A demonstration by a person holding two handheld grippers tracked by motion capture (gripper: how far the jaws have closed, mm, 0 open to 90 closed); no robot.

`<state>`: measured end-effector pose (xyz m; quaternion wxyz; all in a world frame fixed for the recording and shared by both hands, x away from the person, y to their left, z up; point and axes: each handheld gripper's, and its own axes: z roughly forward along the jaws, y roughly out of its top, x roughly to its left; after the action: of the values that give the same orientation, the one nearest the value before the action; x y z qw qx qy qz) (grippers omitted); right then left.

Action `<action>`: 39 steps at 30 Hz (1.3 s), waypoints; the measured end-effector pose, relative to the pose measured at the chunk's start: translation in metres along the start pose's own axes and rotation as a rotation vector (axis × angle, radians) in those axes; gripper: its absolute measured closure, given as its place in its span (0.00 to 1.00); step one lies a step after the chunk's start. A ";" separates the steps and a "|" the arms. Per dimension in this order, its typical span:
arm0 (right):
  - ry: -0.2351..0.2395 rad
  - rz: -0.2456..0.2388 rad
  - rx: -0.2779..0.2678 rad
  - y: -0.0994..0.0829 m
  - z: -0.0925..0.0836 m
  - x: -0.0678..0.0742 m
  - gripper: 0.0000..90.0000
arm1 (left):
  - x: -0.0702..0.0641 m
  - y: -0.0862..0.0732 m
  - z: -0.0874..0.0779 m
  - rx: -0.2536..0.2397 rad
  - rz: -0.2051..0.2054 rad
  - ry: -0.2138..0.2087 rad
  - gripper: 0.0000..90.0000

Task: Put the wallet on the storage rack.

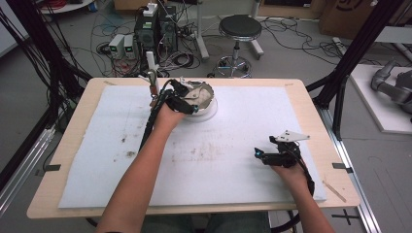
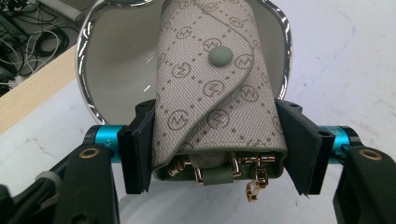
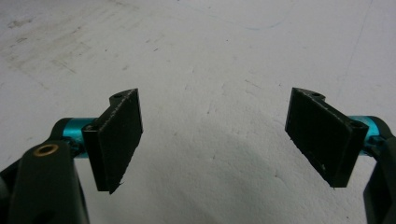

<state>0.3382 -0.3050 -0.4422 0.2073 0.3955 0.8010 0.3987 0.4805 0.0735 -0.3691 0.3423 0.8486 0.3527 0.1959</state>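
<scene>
the right hand-held gripper (image 3: 215, 140) sits nearest, low over the white mat (image 1: 243, 160) on the counter (image 1: 63, 145), jaws spread wide and empty. farther off, the left hand-held gripper (image 2: 215, 149) is clamped on a beige monogram key pouch (image 2: 215, 84), held over a chrome-rimmed white bowl (image 2: 93, 60).

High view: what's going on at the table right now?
A person holds a hand-held gripper in each hand. The left hand-held gripper is shut on a small patterned pouch, holding it at a shiny-rimmed white bowl near the table's far edge. The right hand-held gripper is open, with nothing between its jaws, over the white mat.
</scene>
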 end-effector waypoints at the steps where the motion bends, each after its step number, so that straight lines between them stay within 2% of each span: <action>1: 0.000 0.001 0.002 0.000 0.000 0.000 0.21 | 0.001 0.000 0.000 -0.002 -0.001 -0.002 0.39; 6: -0.002 0.002 0.007 0.000 0.001 -0.001 0.21 | 0.001 0.001 0.003 -0.015 -0.005 -0.001 0.39; 8: -0.004 0.001 0.006 0.000 0.002 0.000 0.21 | 0.001 0.001 0.003 -0.018 0.006 0.006 0.38; 13: -0.004 0.003 0.008 0.000 0.001 0.000 0.21 | -0.003 0.003 0.003 -0.053 0.019 0.027 0.34; 17: -0.002 0.002 0.005 0.000 0.001 0.000 0.21 | -0.003 0.004 -0.002 -0.082 0.004 0.036 0.30; 20: -0.004 0.000 0.001 0.000 0.001 0.000 0.21 | -0.002 0.004 -0.010 -0.105 -0.014 0.038 0.25; 25: -0.004 0.007 -0.003 0.000 0.000 0.000 0.21 | -0.001 -0.001 -0.031 -0.141 -0.016 0.034 0.23; 31: 0.000 0.006 -0.010 0.002 0.000 0.002 0.21 | -0.001 -0.020 -0.057 -0.190 -0.032 0.011 0.22; 39: -0.004 0.014 -0.016 0.003 -0.001 0.002 0.21 | -0.010 -0.048 -0.089 -0.245 -0.028 -0.029 0.22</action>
<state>0.3376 -0.3027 -0.4398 0.2091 0.4003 0.7946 0.4057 0.4000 0.1302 -0.3438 0.4511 0.7982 0.3329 0.2202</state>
